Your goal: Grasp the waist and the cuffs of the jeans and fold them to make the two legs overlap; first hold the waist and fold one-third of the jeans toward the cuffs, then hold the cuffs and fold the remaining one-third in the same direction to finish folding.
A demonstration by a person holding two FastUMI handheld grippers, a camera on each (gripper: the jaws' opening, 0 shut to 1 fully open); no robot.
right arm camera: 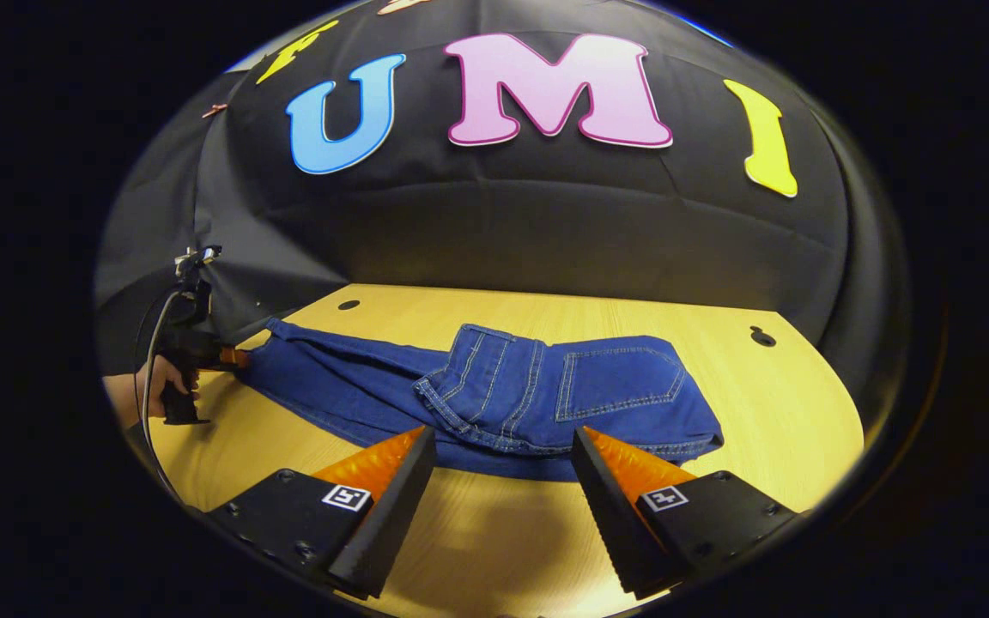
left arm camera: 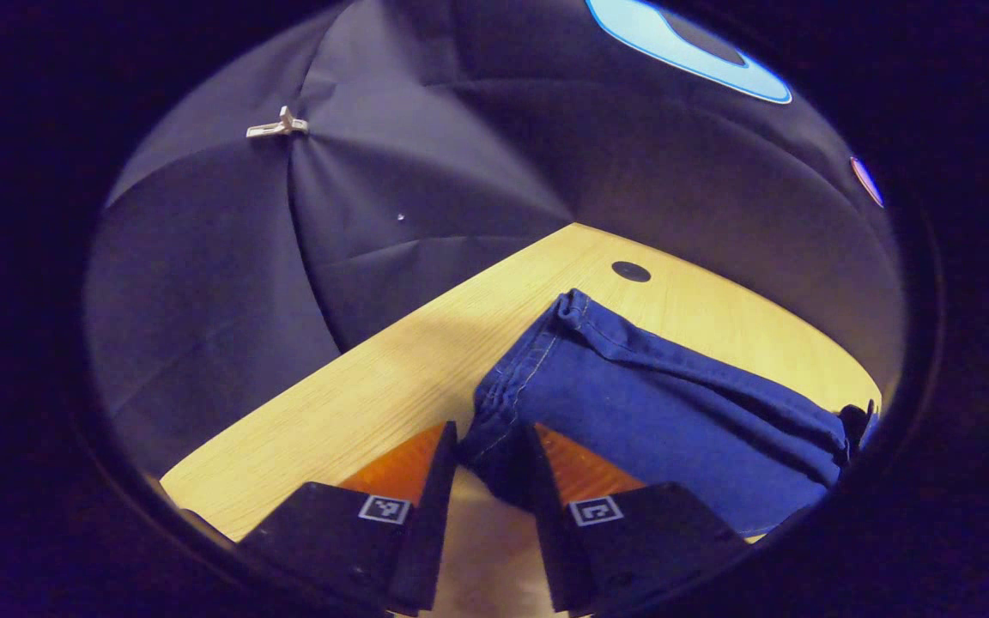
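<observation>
Two grippers, two different jobs right now. Left gripper (left arm camera: 491,446) has its jaws pinched nearly closed on the cuffs (left arm camera: 503,408), and in the right gripper view you can see it out at the far left end of the jeans (right arm camera: 494,390) with a hand (right arm camera: 147,386) on its handle. Right gripper (right arm camera: 503,446) hangs just in front of the folded waist (right arm camera: 546,382), jaws wide apart, holding nothing.

Jeans lie lengthwise on the bench (right arm camera: 769,403), legs stacked, waist third already turned over with the back pocket up. So I'd say the cuff fold is the step in hand.

My tip: the right one should grab the near cuff corner too, then lift both corners level and carry them over so the edges line up, otherwise the legs will skew.

Writing-wise: no brand tag readable on the denim, only small square markers (right arm camera: 347,496) on the gripper bodies.
</observation>
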